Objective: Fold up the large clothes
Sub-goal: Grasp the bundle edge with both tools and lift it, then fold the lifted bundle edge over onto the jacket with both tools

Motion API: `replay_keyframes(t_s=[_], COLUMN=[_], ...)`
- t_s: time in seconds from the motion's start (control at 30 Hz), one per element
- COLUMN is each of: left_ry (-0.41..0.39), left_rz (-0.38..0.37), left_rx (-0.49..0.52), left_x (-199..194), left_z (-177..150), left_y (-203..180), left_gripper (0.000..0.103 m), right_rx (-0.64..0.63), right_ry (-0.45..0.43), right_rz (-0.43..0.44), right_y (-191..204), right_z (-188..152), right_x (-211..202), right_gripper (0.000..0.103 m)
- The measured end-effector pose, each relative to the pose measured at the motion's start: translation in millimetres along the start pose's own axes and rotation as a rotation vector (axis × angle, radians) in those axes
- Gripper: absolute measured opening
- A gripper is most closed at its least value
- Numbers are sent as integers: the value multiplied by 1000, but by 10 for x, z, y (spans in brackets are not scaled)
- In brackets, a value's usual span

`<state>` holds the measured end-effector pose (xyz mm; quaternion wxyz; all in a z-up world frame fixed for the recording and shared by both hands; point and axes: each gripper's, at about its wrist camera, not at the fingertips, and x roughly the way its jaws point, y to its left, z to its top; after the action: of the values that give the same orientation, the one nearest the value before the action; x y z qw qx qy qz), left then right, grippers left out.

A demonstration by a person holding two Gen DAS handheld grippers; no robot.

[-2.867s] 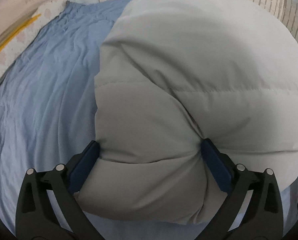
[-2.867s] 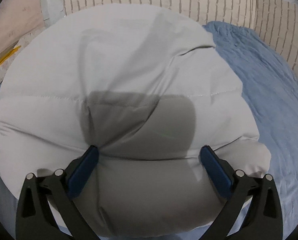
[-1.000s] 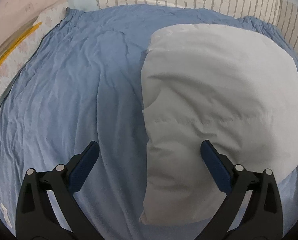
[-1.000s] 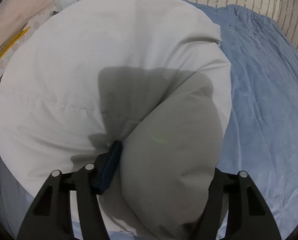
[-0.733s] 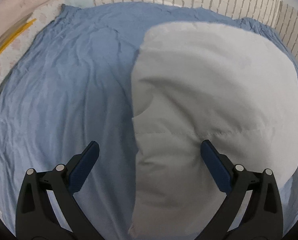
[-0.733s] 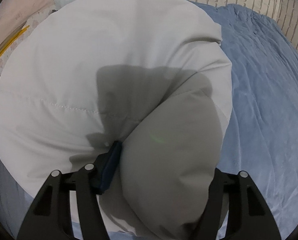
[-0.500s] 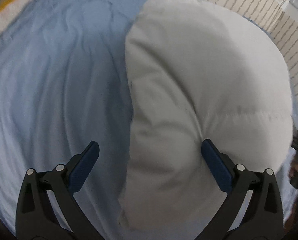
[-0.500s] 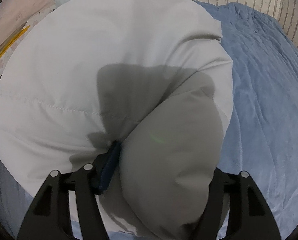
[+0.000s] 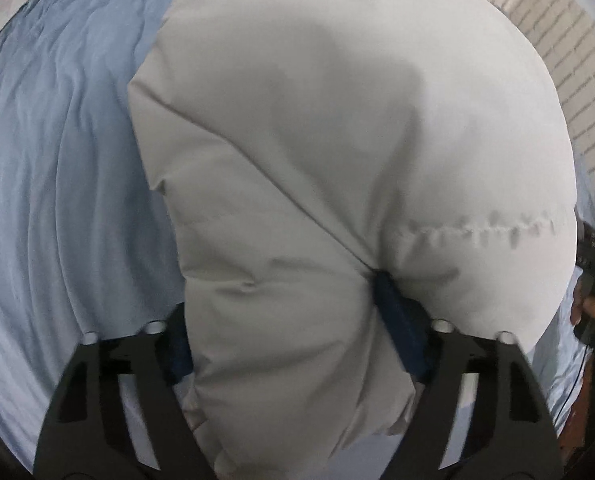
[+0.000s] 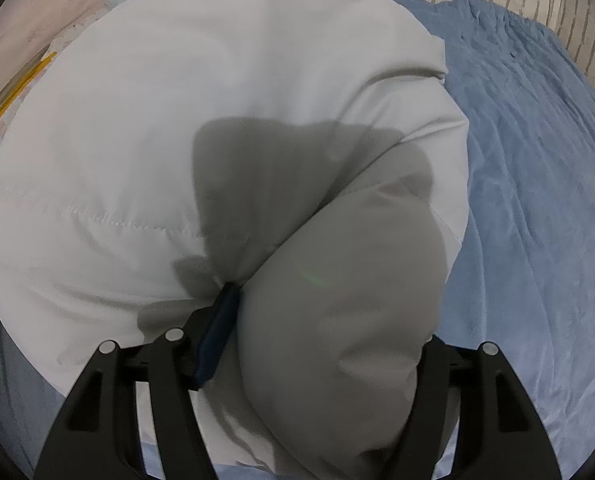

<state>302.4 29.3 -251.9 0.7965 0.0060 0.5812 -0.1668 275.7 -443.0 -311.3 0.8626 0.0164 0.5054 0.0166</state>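
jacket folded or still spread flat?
Folded: the puffy white jacket sits as a doubled-over bundle on the blue sheet, a layer lapped over its near corner.
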Motion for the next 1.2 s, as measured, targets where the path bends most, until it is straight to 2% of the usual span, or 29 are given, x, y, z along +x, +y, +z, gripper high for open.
replay_keyframes(t_s=[0.1,0.23,0.47,0.5,0.63,0.7,0.77,0.87,0.93,1.07,1.17,1.2], left_ry=[9,17,15,16,10,-4,-24,-57,-77,-144,-190,-208], left_rz=[39,78,99,102,112,121,143,193,222,271,276,273], left_rx=[25,34,45,47,47,45,43,30,23,49,87,111], left_x=[-19,38,42,119,165,161,150,31,-62,-319,-519,-598], left_z=[-9,19,14,95,88,78,58,70,66,13,-56,-119], left_y=[-76,-231,-301,-435,-663,-740,-869,-1093,-1233,-1726,-2164,-2419], left_gripper=[62,61,59,59,55,44,35,24,20,16,15,15], right_rx=[4,8,-20,-24,-32,-20,20,62,61,26,-5,-9], right_ry=[31,62,66,66,62,61,57,32,1,-115,-201,-225], right_rz=[-11,1,19,20,30,54,106,161,168,177,165,152], right_y=[11,-17,-29,-27,-13,-36,-92,-161,-177,-136,-184,-238], right_z=[58,132,185,193,191,207,238,290,295,295,241,189], right_x=[4,13,18,16,2,0,-20,-124,-251,-781,-1282,-1456], right_gripper=[63,63,61,60,54,50,36,18,14,11,11,11])
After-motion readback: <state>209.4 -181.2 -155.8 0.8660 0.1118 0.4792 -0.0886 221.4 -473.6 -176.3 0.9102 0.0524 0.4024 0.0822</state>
